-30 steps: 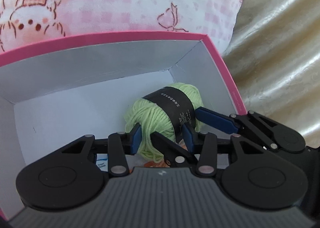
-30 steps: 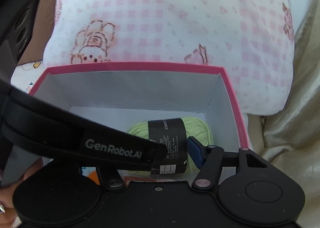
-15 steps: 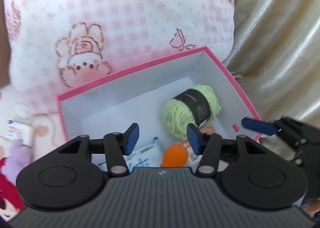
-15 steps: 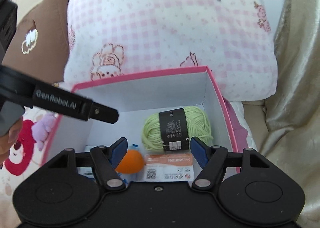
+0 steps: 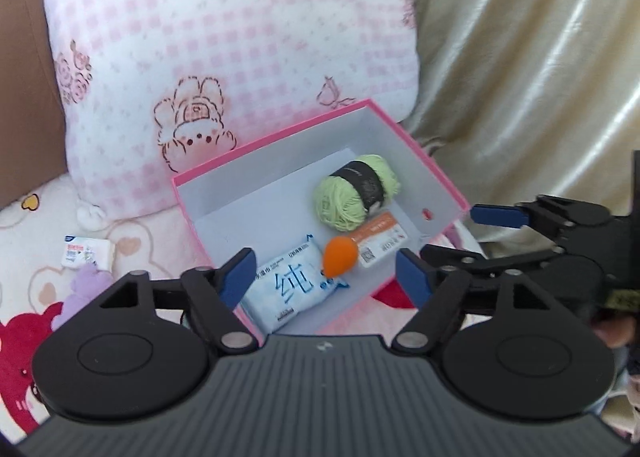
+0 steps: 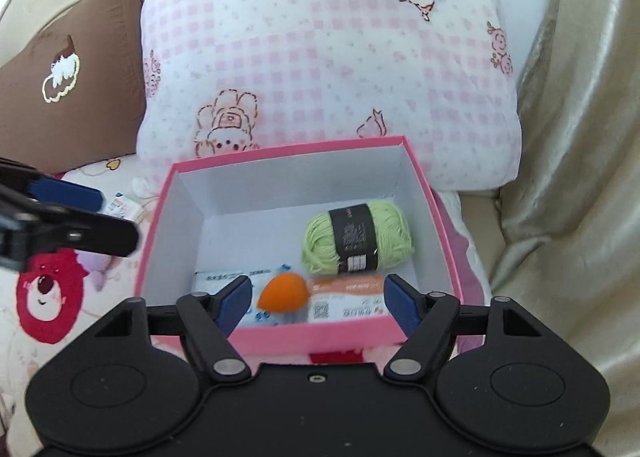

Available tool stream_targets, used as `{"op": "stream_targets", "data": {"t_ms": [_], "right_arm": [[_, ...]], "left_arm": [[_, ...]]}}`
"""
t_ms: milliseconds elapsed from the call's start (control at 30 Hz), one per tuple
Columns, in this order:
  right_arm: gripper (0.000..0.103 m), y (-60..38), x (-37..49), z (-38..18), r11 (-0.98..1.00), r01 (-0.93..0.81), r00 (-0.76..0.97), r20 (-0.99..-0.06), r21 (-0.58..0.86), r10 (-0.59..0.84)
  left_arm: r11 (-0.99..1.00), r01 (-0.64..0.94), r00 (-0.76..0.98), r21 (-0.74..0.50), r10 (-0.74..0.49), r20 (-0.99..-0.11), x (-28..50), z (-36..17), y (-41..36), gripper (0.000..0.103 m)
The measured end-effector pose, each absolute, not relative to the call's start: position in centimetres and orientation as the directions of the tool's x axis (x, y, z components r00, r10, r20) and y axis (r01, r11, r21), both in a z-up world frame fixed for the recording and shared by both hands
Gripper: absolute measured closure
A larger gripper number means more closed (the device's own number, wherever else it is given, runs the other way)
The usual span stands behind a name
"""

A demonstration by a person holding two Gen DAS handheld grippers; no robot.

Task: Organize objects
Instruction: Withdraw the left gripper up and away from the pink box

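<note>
A pink box (image 5: 416,147) (image 6: 288,147) with a white inside lies on the bed. In it are a green yarn ball (image 5: 354,193) (image 6: 356,243) with a black band, an orange egg-shaped sponge (image 5: 339,255) (image 6: 282,293), a blue tissue pack (image 5: 286,283) (image 6: 224,277) and an orange-white card pack (image 5: 378,239) (image 6: 346,299). My left gripper (image 5: 328,279) hovers above the box's near edge, its jaws opening with nothing held between them. My right gripper (image 6: 316,303) also hangs over the near wall, jaws opening and empty.
A pink checked pillow (image 6: 320,69) leans behind the box, a brown cushion (image 6: 60,89) to its left. A small white packet (image 5: 86,253) and a purple plush (image 5: 86,283) lie on the cartoon-print blanket at the left. Beige satin cloth (image 5: 532,77) hangs at the right.
Both grippers let go of the green yarn ball, which now rests in the box. They rose and drew back, and their jaws spread wider.
</note>
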State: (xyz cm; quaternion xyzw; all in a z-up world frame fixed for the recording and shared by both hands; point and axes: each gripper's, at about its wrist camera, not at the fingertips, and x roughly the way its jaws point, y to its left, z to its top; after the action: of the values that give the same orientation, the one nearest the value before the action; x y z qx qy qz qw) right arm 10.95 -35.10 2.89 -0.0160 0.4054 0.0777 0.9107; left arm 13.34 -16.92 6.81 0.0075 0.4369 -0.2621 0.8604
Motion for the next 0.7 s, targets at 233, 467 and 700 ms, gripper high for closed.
{"op": "stream_targets", "data": {"t_ms": [233,467,700], "right_arm": [[0.012,-33.4,8.1,4.4,0.982,-0.184,0.643,-0.75,0.046,0.156],[0.01,-31.7,5.5,5.9,0.98,-0.193,0.647,-0.744,0.052,0.167],[0.01,-30.9,4.0,6.1,0.968,-0.217,0.576,-0.784,0.127,0.232]], "left_arm": [[0.854,0.49,0.47,-0.173,-0.427,-0.773,10.4,9.0,-16.1,0.02],[0.864,0.479,0.43,-0.155,-0.385,-0.817,8.7,8.9,-15.2,0.011],[0.867,0.472,0.407,-0.159,-0.374,-0.834,8.0,8.3,-13.6,0.011]]}}
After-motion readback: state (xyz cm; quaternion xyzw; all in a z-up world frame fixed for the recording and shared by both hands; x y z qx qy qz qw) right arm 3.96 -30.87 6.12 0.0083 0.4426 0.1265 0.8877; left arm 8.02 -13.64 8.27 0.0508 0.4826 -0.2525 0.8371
